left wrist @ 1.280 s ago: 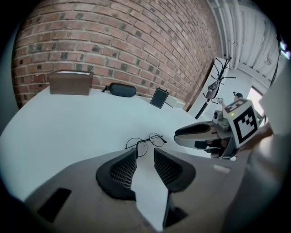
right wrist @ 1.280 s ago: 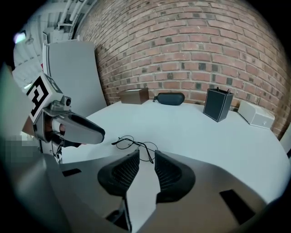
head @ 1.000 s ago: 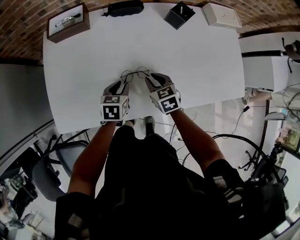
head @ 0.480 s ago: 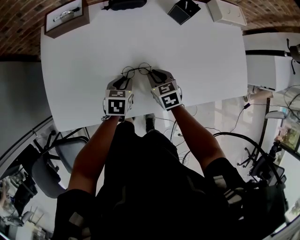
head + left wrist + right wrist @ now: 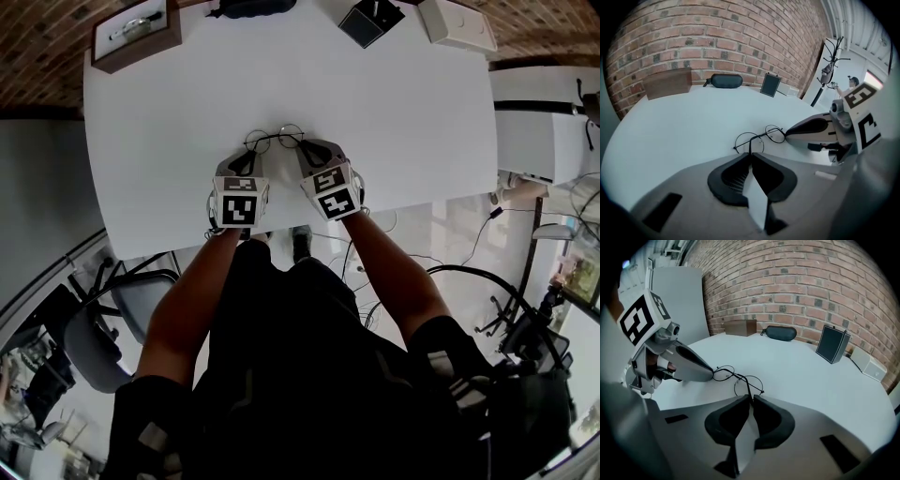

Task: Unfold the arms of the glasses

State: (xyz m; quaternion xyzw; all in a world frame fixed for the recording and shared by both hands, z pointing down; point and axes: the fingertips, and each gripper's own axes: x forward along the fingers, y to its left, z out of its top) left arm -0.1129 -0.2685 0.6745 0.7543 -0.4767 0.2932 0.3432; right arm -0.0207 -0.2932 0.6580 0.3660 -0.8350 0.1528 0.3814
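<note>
Fingers [image 5: 733, 174] of the left gripper [image 5: 750, 154] and right gripper [image 5: 751, 398], wide before, are closing, each pinching a glasses [image 5: 750, 140] arm between them, so unfolding looks ready to start.

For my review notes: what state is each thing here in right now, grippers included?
glasses: lying on the white table, one arm in each gripper.
left gripper: fingers closing onto the glasses arm between them.
right gripper: fingers closing onto the glasses arm between them.
black case: closed.
</note>
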